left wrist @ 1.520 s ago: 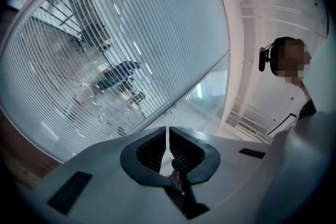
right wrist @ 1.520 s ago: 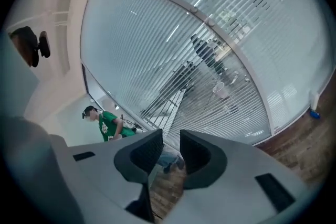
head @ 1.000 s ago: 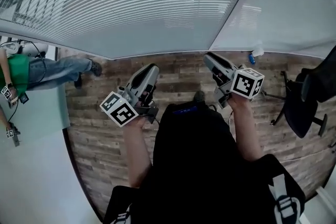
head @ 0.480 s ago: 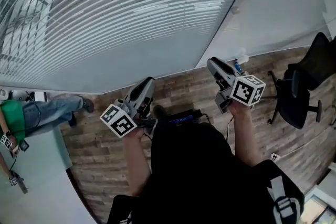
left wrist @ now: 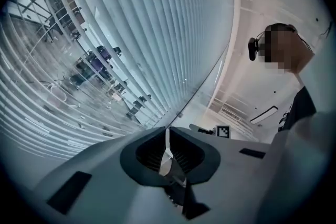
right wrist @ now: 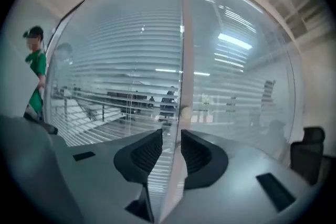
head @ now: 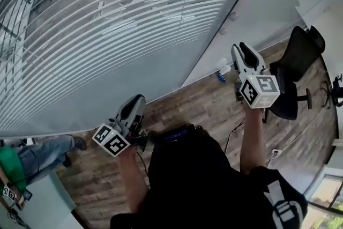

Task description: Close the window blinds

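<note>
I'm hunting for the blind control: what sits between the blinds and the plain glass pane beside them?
A slim upright post with small round knobs beside it, clearest in the head view.

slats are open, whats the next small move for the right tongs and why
Probably ease the right tongs forward toward the small round knob on the window post. The tongs stand apart and empty, the knob lines up just above their gap, and the blinds show open slats.
</note>
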Demonstrator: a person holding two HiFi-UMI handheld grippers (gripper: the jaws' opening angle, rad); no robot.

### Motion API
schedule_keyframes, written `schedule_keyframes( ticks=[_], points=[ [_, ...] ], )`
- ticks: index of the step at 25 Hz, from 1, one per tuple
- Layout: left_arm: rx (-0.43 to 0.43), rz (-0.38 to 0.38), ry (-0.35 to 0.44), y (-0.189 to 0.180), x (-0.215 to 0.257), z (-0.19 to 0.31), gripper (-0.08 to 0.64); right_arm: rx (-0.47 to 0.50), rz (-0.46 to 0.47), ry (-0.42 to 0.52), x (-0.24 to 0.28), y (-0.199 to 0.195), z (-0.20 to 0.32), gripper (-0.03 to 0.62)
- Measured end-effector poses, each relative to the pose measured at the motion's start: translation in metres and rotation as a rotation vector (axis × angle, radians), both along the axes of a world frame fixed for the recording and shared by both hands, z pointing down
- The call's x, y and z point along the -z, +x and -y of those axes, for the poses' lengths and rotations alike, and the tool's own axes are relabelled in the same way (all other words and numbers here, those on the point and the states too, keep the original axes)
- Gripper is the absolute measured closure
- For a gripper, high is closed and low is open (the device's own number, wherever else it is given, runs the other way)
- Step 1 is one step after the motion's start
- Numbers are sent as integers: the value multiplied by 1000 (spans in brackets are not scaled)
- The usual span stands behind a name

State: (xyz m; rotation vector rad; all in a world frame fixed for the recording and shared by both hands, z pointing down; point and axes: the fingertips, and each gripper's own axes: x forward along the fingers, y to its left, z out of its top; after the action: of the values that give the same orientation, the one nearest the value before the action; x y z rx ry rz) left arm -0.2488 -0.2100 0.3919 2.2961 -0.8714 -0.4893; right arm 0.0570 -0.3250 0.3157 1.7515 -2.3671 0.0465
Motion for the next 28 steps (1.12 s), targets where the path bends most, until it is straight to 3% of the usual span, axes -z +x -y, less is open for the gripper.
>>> schedule_keyframes(
  ticks=[3,7,9,16,24,26,28],
  points=[
    [29,10,8,-2,3,5,546,-61,-225,81,20,3,20,497],
    [81,39,8,6,9,9,546,-88,-418,158,37,0,50,494],
    [88,59,11,12,12,13,546,-86,-473,167,37,0,64,489],
    [140,110,-17,7,8,18,546,-89,-536,162,26,3,88,469],
    [109,141,-5,18,14,30,546,-47,-401,120,26,2,87,469],
    [107,143,-8,18,14,31,546,-39,-302,95,27,4,87,469],
    [108,141,-12,17,11,29,546,-18,-115,52,26,7,87,469]
  ],
)
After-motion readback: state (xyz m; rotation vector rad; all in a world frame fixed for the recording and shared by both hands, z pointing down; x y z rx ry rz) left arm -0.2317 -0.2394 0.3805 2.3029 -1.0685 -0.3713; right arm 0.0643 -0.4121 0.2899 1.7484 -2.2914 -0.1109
